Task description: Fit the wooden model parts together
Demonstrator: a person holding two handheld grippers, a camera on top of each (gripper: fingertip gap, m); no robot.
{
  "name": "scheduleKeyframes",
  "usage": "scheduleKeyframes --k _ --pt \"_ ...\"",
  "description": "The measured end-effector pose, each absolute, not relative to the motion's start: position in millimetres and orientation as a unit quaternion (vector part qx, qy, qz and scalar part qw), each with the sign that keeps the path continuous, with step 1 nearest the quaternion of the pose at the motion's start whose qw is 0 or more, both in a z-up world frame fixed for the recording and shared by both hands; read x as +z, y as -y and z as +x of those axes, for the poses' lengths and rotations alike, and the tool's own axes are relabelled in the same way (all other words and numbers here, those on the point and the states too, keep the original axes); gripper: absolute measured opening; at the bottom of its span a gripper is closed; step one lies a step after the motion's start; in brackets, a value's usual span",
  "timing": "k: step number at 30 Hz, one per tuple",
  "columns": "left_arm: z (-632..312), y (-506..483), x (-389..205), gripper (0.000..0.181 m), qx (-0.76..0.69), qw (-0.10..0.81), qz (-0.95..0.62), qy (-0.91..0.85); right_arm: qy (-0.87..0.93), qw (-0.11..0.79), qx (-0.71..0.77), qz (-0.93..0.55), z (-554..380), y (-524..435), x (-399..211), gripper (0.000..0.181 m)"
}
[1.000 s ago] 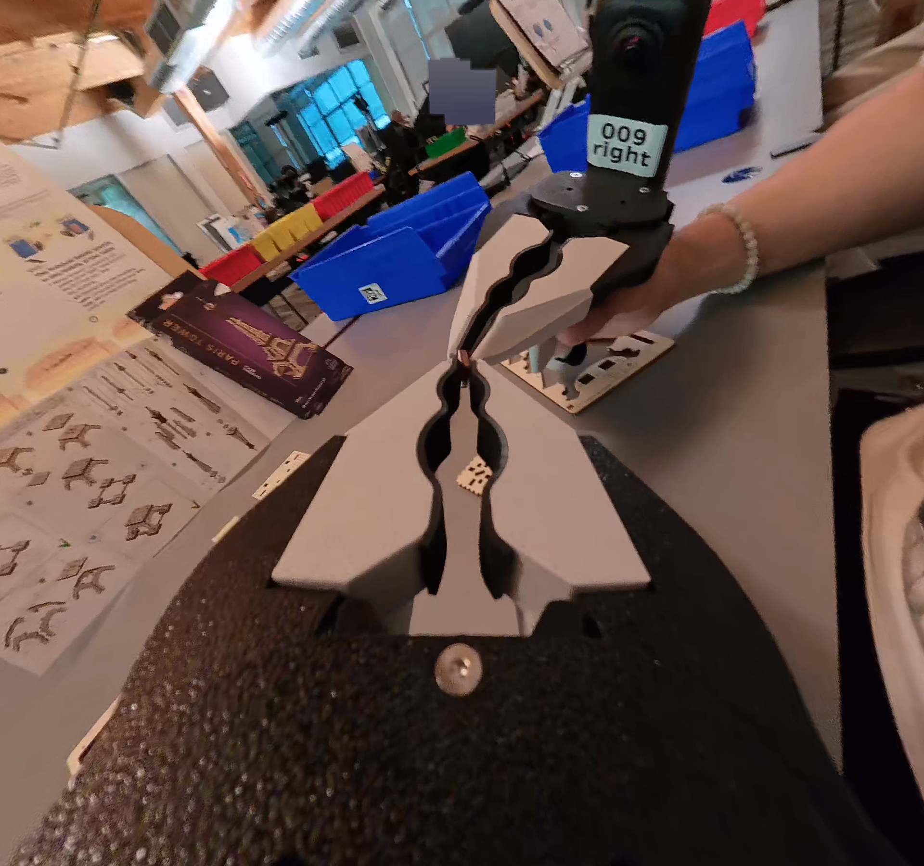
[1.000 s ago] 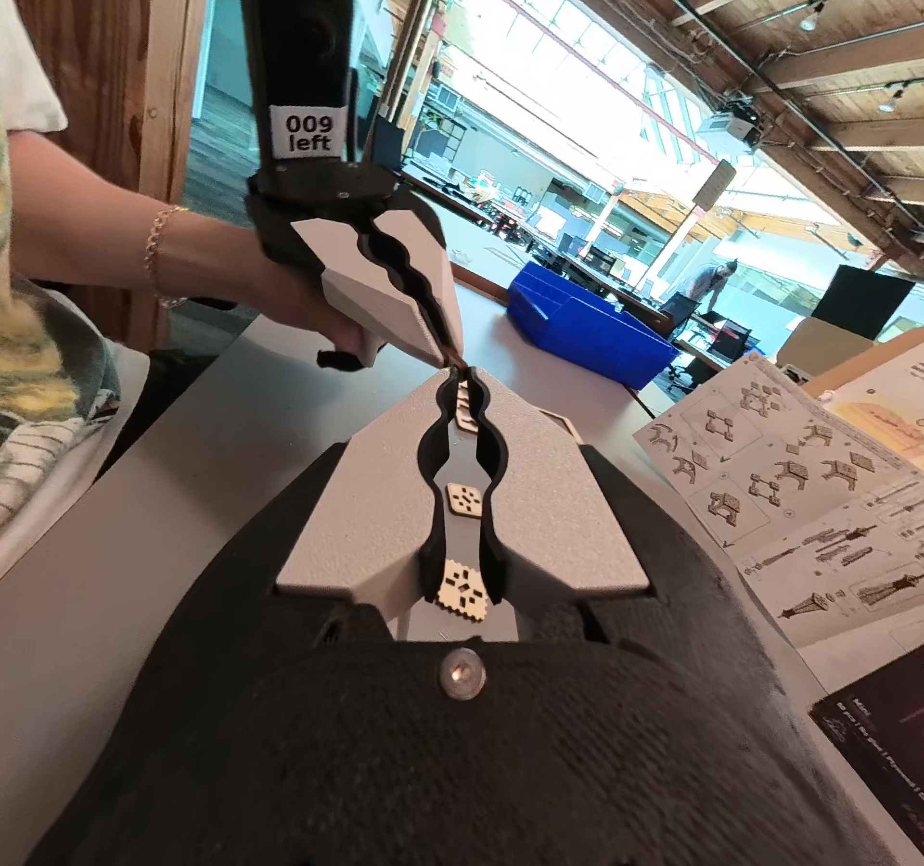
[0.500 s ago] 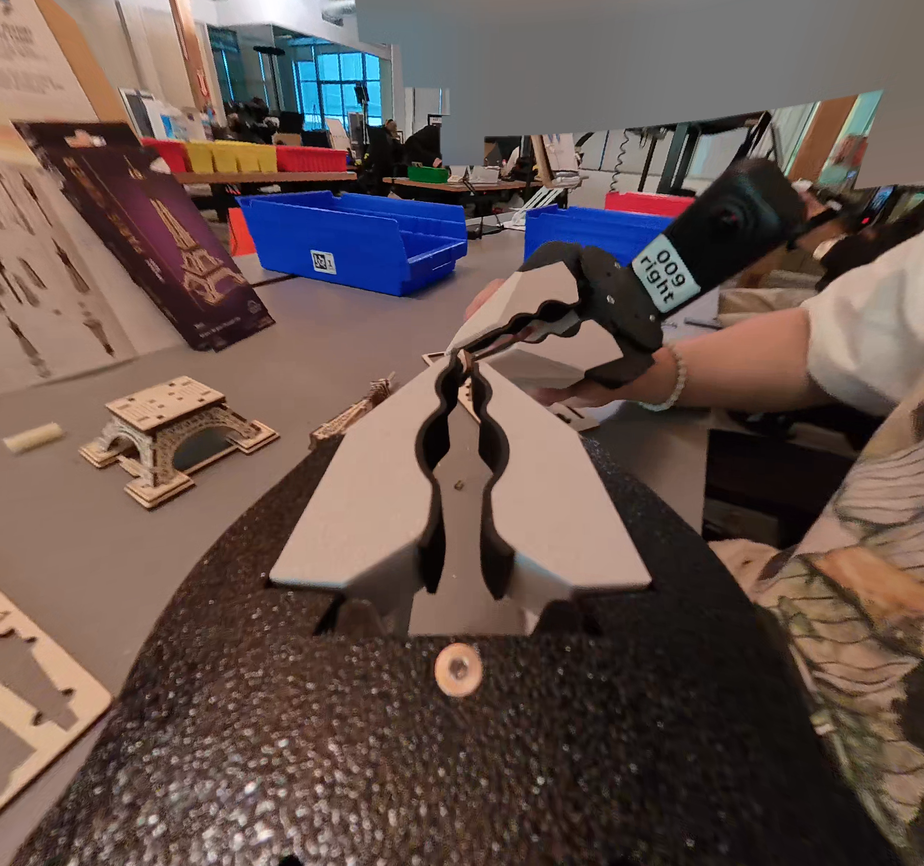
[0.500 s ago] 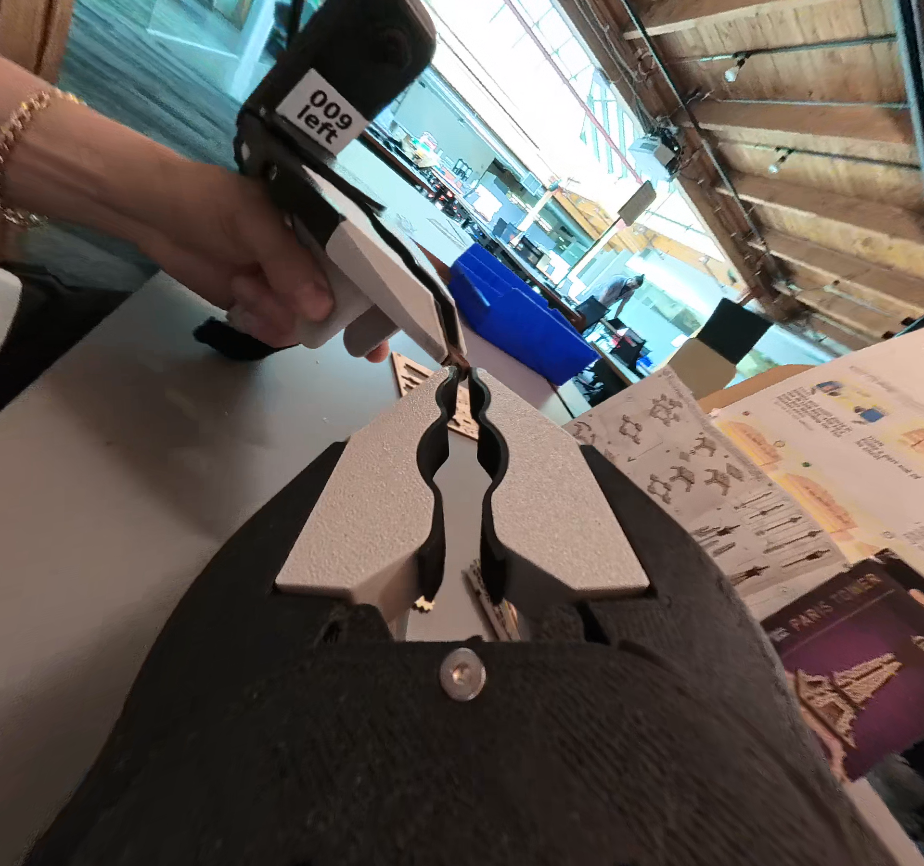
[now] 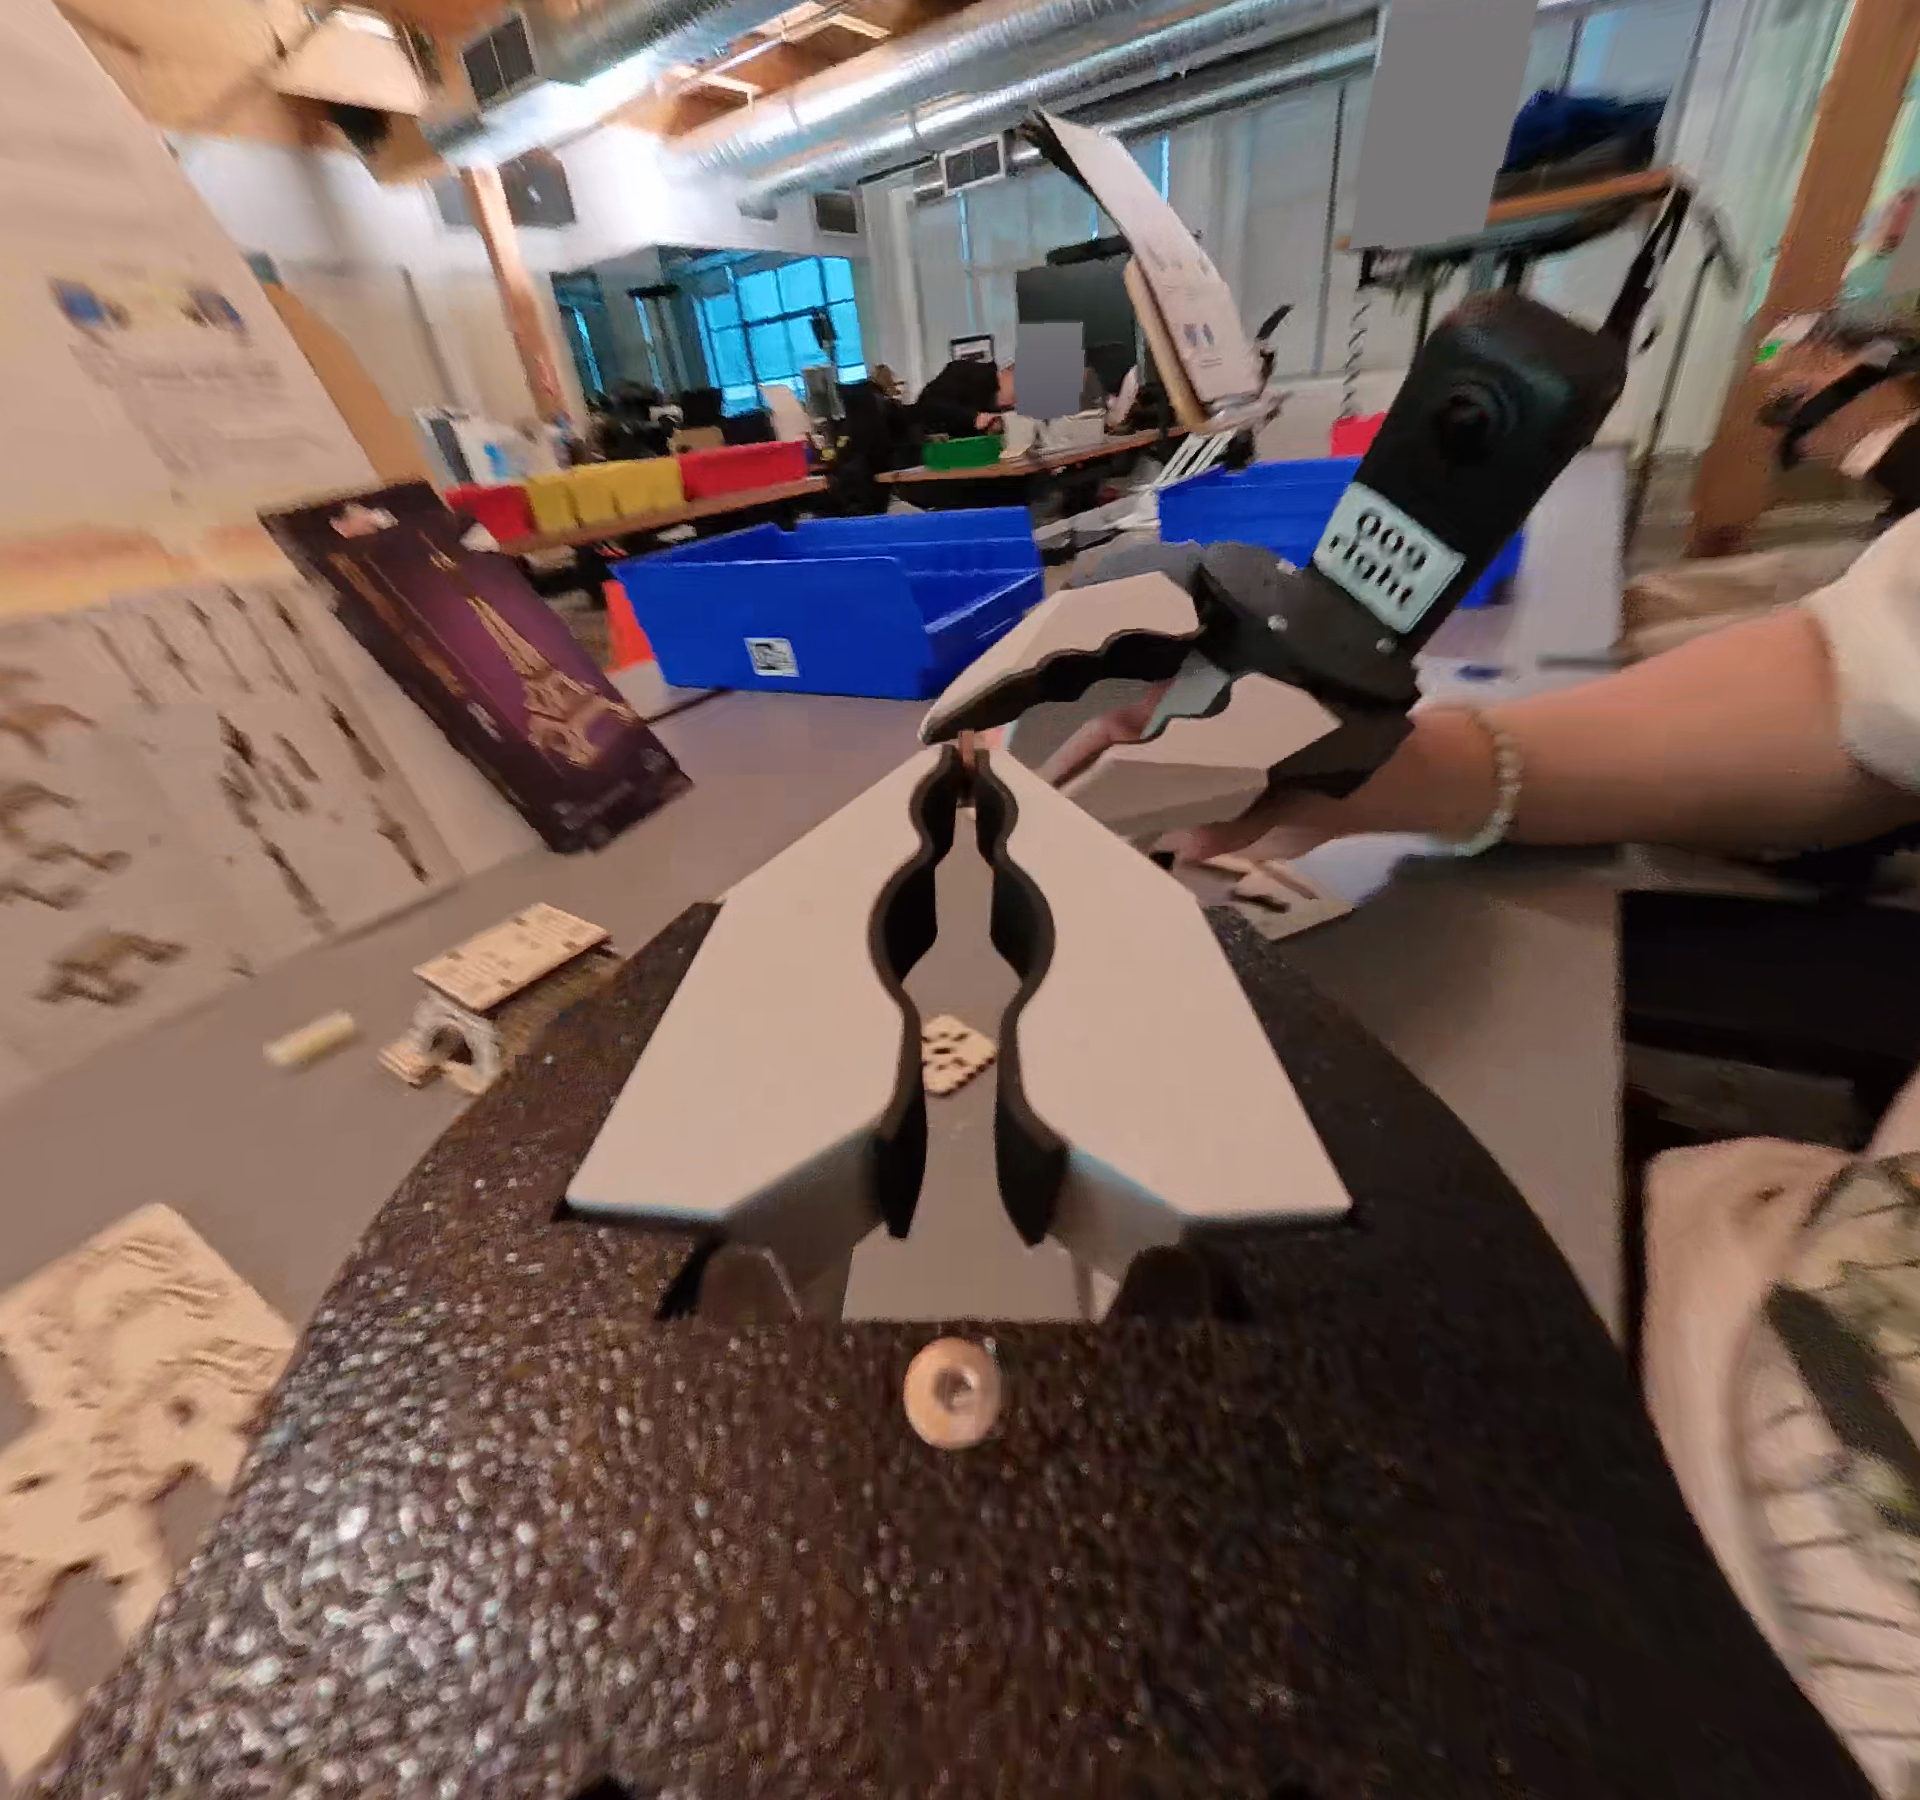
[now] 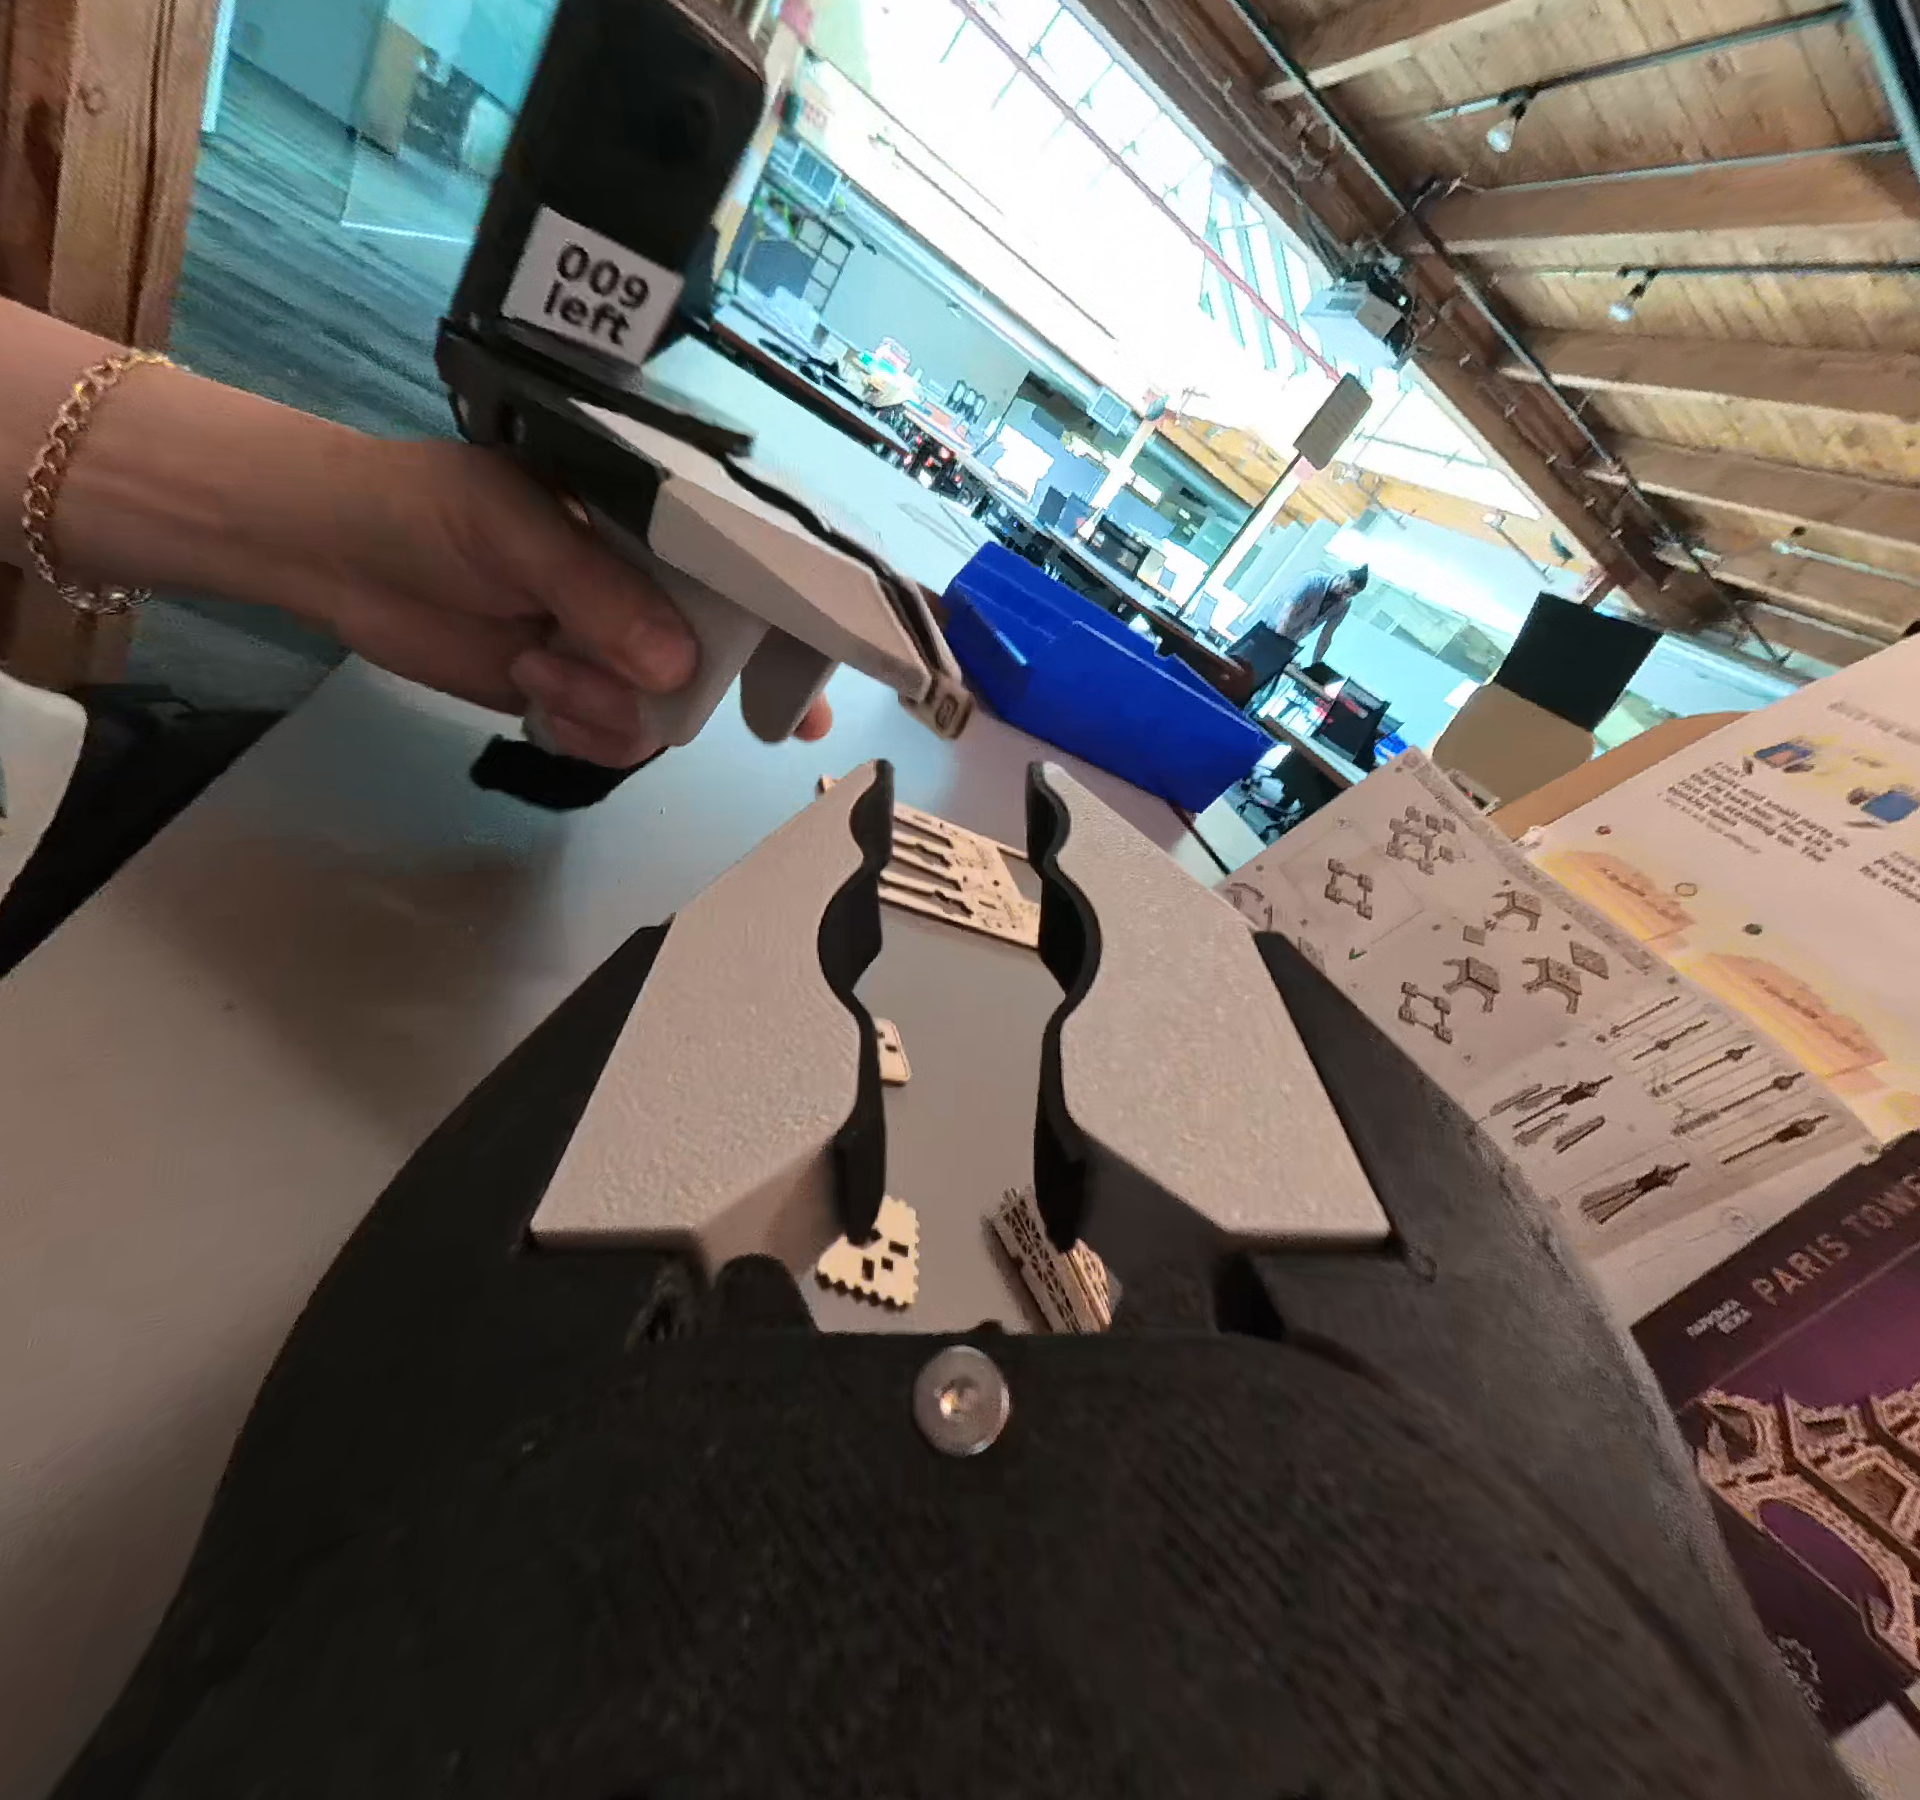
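Note:
My left gripper (image 5: 964, 763) is shut on a small wooden piece (image 5: 972, 759) at its tips. In the right wrist view the left gripper (image 6: 932, 688) is held above the table with the small piece (image 6: 948, 712) sticking out of its tips. My right gripper (image 6: 958, 779) is open and empty, just below and short of that piece. In the left wrist view the right gripper (image 5: 992, 742) has its jaws apart, close to my left tips. A square wooden tile (image 6: 873, 1267), a lattice part (image 6: 1049, 1262) and a cut-out wooden sheet (image 6: 956, 877) lie on the grey table (image 6: 260, 971).
An instruction sheet (image 6: 1507, 1002) and a purple box (image 6: 1818, 1438) stand to the right of the right gripper. A built wooden arch base (image 5: 468, 1023) and a used part sheet (image 5: 104, 1387) lie to the left of the left gripper. Blue bins (image 5: 831, 607) stand at the back. Only a small space, under 4 cm, lies between the two pairs of fingers.
My right gripper has opened and let go of the small piece. The piece stays in my left gripper. The two grippers have drawn slightly apart.

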State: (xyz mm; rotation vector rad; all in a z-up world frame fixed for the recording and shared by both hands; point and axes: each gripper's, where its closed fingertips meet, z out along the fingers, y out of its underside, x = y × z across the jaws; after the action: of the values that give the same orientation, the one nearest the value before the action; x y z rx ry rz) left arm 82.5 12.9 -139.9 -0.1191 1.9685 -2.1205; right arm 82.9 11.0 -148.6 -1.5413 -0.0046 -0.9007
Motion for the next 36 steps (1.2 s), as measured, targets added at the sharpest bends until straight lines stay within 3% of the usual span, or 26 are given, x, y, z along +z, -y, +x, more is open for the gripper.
scheduleKeyframes --k 6,11,21,36 --pt "91.7 -15.1 -156.5 0.000 -0.566 0.388 0.136 -0.715 -0.011 0.651 -0.308 -0.694 75.5 -7.5 -151.7 0.029" --pt "91.3 -7.9 -172.5 0.000 -0.438 0.498 0.254 -0.704 -0.043 0.669 -0.227 -0.706 74.2 -5.8 -152.5 0.026" --pt "79.0 3.5 -174.7 0.000 -0.343 0.583 0.398 -0.620 -0.070 0.644 -0.144 -0.748 72.4 1.3 -170.8 0.021" --pt "73.7 12.1 -181.9 0.001 -0.229 0.568 0.579 -0.538 -0.005 0.587 -0.218 -0.780 72.4 4.9 -183.6 0.001"
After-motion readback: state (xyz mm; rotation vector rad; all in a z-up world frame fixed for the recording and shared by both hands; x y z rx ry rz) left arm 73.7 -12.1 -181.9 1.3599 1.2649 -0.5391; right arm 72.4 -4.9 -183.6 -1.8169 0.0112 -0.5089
